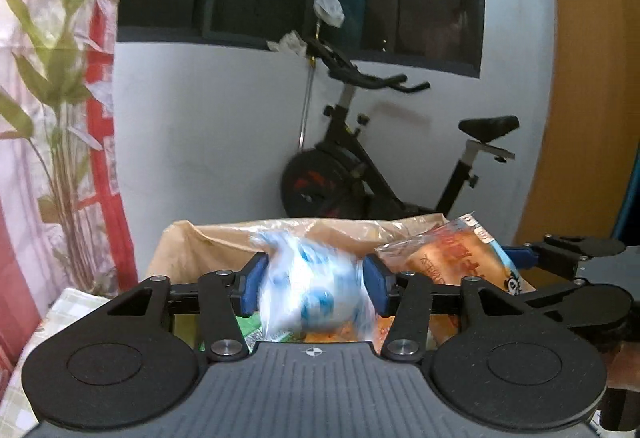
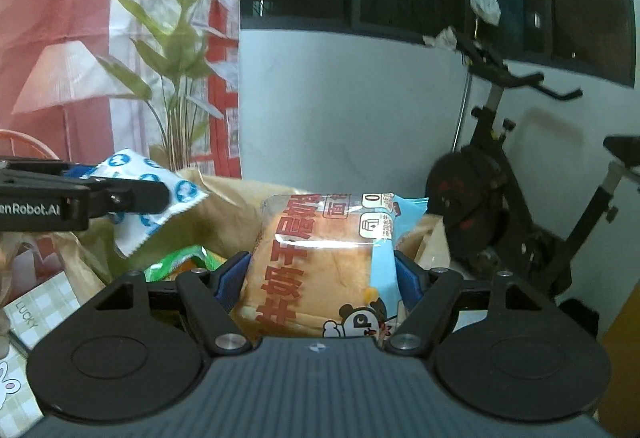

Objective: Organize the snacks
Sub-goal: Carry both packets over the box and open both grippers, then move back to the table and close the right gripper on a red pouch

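My left gripper (image 1: 315, 286) is shut on a white snack packet with blue round prints (image 1: 316, 290), held above the open brown paper bag (image 1: 200, 250). The packet is blurred in the left wrist view and sharper in the right wrist view (image 2: 160, 198). My right gripper (image 2: 322, 278) is shut on a clear packet of sliced bread with red lettering and a light blue edge (image 2: 320, 270), also above the bag (image 2: 232, 206). That bread packet shows at the right in the left wrist view (image 1: 452, 258). A green snack packet (image 2: 180, 258) lies inside the bag.
An exercise bike (image 1: 380, 166) stands against the grey wall behind the bag. A leafy plant (image 2: 176, 50) and red-and-white curtain (image 1: 100, 98) are at the left. A checked cloth (image 2: 44, 310) covers the table. A wooden panel (image 1: 588, 78) stands at the right.
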The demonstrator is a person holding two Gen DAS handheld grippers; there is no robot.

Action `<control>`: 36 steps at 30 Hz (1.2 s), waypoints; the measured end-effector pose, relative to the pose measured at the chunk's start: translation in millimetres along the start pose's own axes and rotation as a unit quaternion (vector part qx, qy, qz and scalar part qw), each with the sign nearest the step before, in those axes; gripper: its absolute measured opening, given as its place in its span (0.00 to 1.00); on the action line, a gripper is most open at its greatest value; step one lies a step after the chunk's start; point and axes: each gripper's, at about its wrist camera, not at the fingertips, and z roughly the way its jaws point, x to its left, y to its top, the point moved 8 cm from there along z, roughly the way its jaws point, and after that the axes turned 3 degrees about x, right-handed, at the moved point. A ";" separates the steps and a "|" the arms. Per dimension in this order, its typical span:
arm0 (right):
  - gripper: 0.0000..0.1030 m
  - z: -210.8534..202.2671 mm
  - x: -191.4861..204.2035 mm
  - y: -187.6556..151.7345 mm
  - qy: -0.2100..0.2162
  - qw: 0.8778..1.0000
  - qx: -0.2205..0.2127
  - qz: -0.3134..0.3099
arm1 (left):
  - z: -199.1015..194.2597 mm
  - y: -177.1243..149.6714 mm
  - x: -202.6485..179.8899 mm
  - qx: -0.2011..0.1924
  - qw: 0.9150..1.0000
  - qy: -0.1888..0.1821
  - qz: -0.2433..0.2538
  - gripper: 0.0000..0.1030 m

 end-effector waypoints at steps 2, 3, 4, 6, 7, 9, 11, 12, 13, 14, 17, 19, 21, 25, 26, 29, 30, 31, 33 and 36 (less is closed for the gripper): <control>0.76 1.5 0.0 -3.3 0.006 1.000 0.006 0.002 | -0.7 -3.0 6.6 0.002 1.000 0.010 -0.002 0.70; 0.80 -0.8 -0.5 -3.5 0.004 1.000 0.003 0.001 | -2.4 -3.6 9.5 0.000 1.000 0.015 -0.003 0.70; 0.82 -3.8 -0.8 -2.7 0.000 1.000 -0.005 0.001 | -4.3 -4.6 12.9 0.001 1.000 0.020 -0.004 0.70; 0.84 -11.1 -1.8 1.1 -0.003 1.000 -0.018 0.007 | -10.7 -6.8 20.6 0.007 1.000 0.025 -0.014 0.70; 0.84 -14.7 -2.6 2.9 0.002 1.000 -0.022 0.012 | -13.7 -7.3 24.5 0.011 0.999 0.025 -0.021 0.70; 0.84 -22.0 -3.7 6.8 0.012 0.999 -0.026 0.024 | -22.7 -10.8 30.5 0.016 0.999 0.023 -0.028 0.70; 0.84 -31.6 -1.7 10.2 0.026 0.999 -0.031 0.031 | -36.3 -15.2 34.9 0.017 0.999 0.028 -0.025 0.70; 0.84 -36.8 0.1 10.6 0.032 0.998 -0.033 0.031 | -42.2 -17.2 37.2 0.019 0.999 0.030 -0.023 0.70; 0.84 -42.5 2.7 10.7 0.039 0.998 -0.034 0.031 | -48.3 -19.2 39.3 0.021 0.999 0.032 -0.022 0.70; 0.84 -47.6 6.1 11.4 0.047 0.998 -0.034 0.030 | -56.1 -21.8 41.4 0.022 0.999 0.031 -0.021 0.70; 0.84 -66.2 19.2 6.7 0.072 0.996 -0.035 0.028 | -77.3 -32.2 46.0 0.025 0.999 0.030 -0.017 0.70; 0.84 -77.0 26.6 0.9 0.084 0.996 -0.034 0.025 | -89.5 -41.7 47.8 0.029 0.999 0.029 -0.011 0.70; 0.84 -87.2 34.5 -8.9 0.098 0.994 -0.031 0.022 | -100.3 -54.7 48.9 0.034 0.999 0.026 -0.009 0.70; 0.83 -98.6 45.1 -35.4 0.109 0.994 -0.015 0.022 | -112.1 -85.5 50.4 0.047 0.998 0.022 -0.022 0.70; 0.83 -100.3 47.6 -43.7 0.106 0.994 -0.011 0.021 | -112.5 -95.0 50.9 0.052 0.998 0.022 -0.027 0.70; 0.83 -101.8 53.3 -68.8 0.099 0.995 0.004 0.025 | -111.7 -119.8 49.7 0.066 0.997 0.023 -0.039 0.69; 0.83 -101.6 54.5 -77.5 0.100 0.994 0.011 0.033 | -110.8 -125.9 49.4 0.069 0.996 0.023 -0.042 0.69; 0.83 -100.6 56.0 -87.8 0.103 0.993 0.021 0.044 | -109.3 -132.6 49.2 0.071 0.996 0.025 -0.048 0.69; 0.79 -98.1 56.9 -105.9 0.107 0.992 0.039 0.062 | -106.1 -147.2 48.6 0.078 0.994 0.028 -0.065 0.68; 0.75 -93.0 59.1 -133.0 0.102 0.989 0.073 0.081 | -100.9 -168.0 41.9 0.096 0.992 0.023 -0.080 0.67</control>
